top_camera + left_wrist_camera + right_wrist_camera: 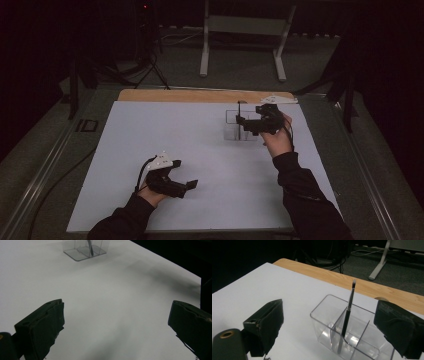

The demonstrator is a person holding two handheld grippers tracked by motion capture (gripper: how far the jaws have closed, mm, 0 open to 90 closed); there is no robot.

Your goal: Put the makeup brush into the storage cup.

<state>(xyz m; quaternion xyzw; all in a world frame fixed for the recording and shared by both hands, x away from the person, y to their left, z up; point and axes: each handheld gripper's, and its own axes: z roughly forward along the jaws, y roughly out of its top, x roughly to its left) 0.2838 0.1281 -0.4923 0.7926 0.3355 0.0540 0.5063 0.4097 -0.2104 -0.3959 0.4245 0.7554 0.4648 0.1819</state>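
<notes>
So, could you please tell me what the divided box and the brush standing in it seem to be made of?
The divided box looks like clear hard plastic, glossy: the table shows through its walls and its edges catch highlights. The brush has a dark, smooth handle, plastic or lacquered wood, I can't tell which, a shiny, probably metal collar, and a pale tip.

This looks like a lab or test room, kept dim. A white sheet (200, 165) covers a wooden table (200, 96) standing on grey carpet (240, 65). Black stands and cables (150, 65) crowd the dark far edge, and the white metal legs of another bench (205, 50) rise beyond the table.
</notes>
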